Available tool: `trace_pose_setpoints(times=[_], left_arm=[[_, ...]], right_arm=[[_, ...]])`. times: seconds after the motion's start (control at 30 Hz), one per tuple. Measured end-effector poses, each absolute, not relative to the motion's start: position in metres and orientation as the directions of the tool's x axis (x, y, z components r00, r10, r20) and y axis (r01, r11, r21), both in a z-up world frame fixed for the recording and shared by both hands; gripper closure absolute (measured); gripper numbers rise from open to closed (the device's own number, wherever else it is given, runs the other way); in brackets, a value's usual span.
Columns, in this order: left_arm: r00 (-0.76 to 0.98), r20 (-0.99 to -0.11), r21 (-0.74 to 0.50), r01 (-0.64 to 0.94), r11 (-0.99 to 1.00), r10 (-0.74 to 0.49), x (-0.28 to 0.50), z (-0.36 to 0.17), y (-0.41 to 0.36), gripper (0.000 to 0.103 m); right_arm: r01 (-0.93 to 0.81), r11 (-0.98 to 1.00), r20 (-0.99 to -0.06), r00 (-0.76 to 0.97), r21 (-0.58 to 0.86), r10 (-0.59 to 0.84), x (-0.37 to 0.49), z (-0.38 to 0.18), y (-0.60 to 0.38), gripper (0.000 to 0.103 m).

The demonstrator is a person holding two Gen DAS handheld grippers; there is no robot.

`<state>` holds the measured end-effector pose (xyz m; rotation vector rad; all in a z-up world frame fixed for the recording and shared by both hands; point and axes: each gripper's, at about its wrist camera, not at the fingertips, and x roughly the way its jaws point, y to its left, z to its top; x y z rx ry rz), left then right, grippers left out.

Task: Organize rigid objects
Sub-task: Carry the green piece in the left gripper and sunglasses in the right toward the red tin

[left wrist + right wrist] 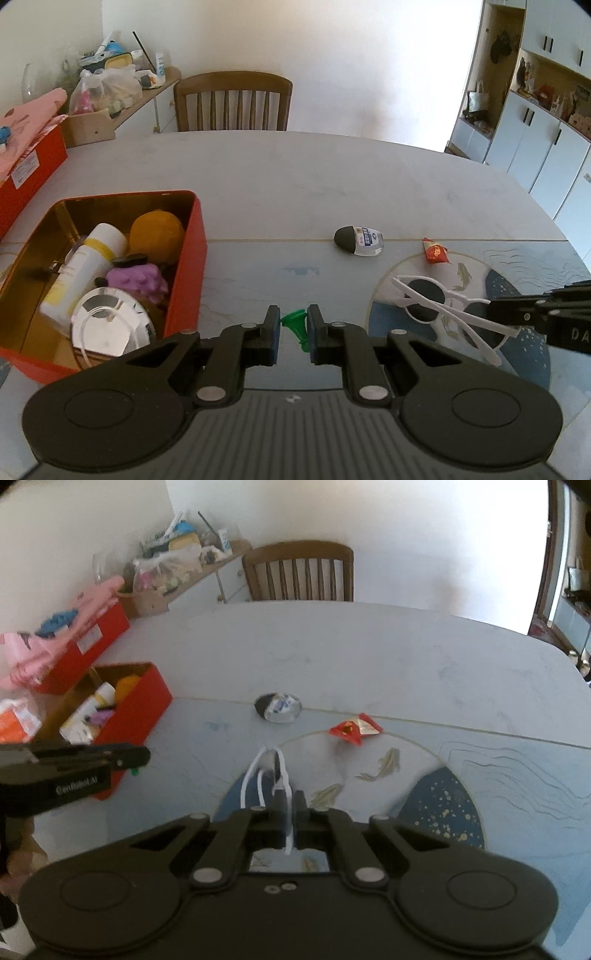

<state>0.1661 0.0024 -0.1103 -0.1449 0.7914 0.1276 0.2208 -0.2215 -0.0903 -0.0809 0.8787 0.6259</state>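
My left gripper point(292, 325) is shut on a small green funnel-shaped piece point(295, 325), held just right of the open red box point(188, 266). The box holds a white bottle point(85, 266), an orange ball point(157, 234), a purple toy point(138, 280) and a round silver disc point(110, 326). My right gripper point(290, 806) is shut on white sunglasses point(271, 771), gripping one temple; in the left wrist view the sunglasses point(439, 302) hang off its fingers above the table. A small black-capped clear bottle point(358, 240) and a red wrapper point(435, 252) lie on the table.
A second red box point(85, 642) with pink cloth on it stands at the far left. A wooden chair point(232, 101) is behind the table's far edge. A cluttered shelf point(110, 81) runs along the left wall; white cabinets point(535, 122) stand at the right.
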Motion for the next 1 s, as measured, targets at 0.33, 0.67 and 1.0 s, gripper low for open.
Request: trace_pose_setpoints(times=[0.33, 0.67, 1.0], left_arm=[[0.729, -0.684, -0.103, -0.14, 0.985, 0.032, 0.143, -0.077, 0.018, 0.089], [0.755, -0.652, -0.094, -0.173, 0.98, 0.071, 0.125, -0.05, 0.059, 0.089], [0.755, -0.647, -0.09, -0.212, 0.973, 0.105, 0.118, -0.031, 0.125, 0.088]], right_arm=[[-0.592, 0.787, -0.655, 0.527, 0.176, 0.542, 0.198, -0.044, -0.198, 0.101], [-0.633, 0.753, -0.592, 0.542, 0.179, 0.597, 0.183, -0.013, -0.151, 0.101], [-0.667, 0.728, -0.571, 0.541, 0.156, 0.617, 0.171, -0.002, -0.09, 0.101]])
